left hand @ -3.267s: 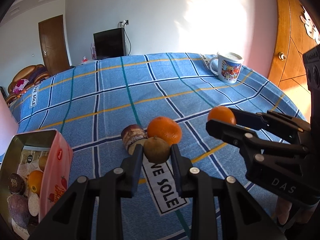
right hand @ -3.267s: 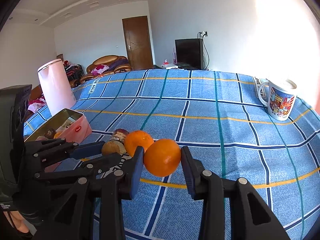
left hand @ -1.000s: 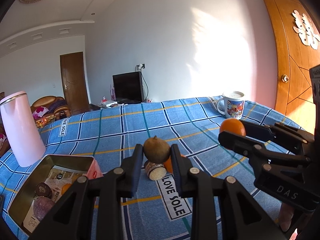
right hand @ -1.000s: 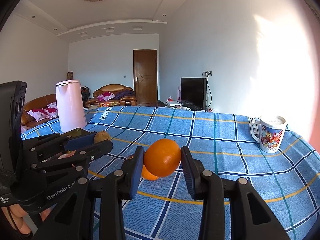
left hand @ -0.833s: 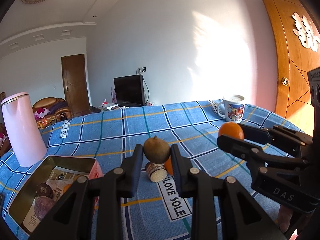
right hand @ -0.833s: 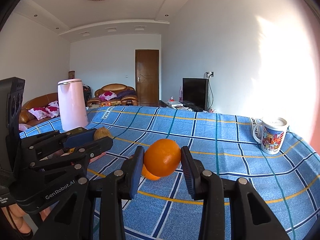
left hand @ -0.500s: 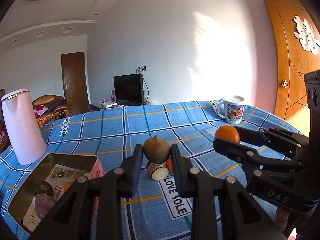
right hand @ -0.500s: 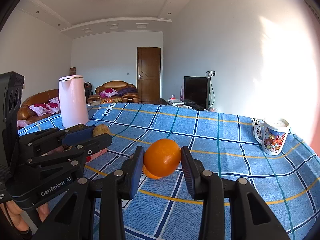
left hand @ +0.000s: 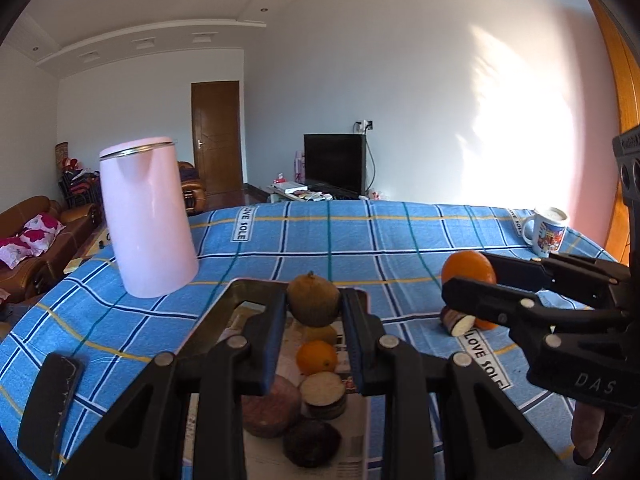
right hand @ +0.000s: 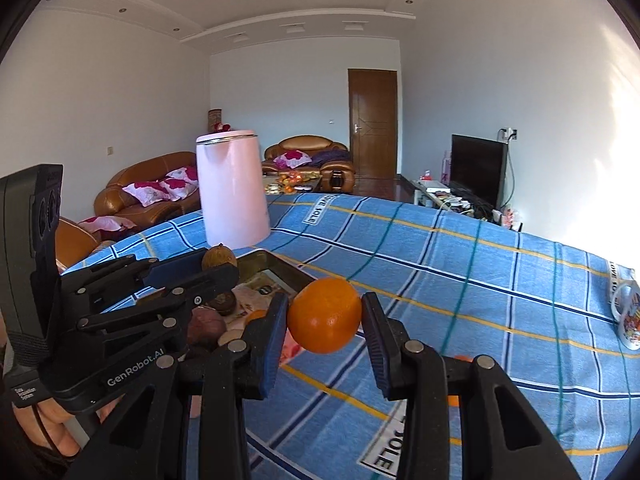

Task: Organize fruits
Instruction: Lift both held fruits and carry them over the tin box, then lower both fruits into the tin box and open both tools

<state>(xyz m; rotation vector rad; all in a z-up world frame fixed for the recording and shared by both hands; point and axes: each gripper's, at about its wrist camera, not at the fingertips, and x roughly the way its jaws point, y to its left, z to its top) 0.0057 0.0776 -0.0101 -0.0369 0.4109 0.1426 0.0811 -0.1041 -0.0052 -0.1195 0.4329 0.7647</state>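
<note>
I see the left gripper clamped on a brown round fruit at centre frame in the left wrist view, pads tight on both sides, fruit held above the open metal tin. Below the fruit, inside the tin, lower centre: a small orange, a cut piece with a pale face, a reddish-brown lump and a dark lump, all on printed paper lining. The right gripper is clamped on an orange, centre of the right wrist view, held off the blue checked cloth. In the left view that same orange shows at right of centre, right gripper coming in from the right edge. The tin sits left of centre in the right view, just beside the held orange, with the left gripper over it. On the cloth in the left view, right of centre under the right gripper: a cut piece with a white face and another orange partly hidden behind it. A pink kettle stands upright at upper left, near the tin's far corner, apart from it. A printed mug is at the far right edge. A dark phone lies flat at lower left. A fingertip shows at the lower right corner, a hand at the lower left of the right view.
</note>
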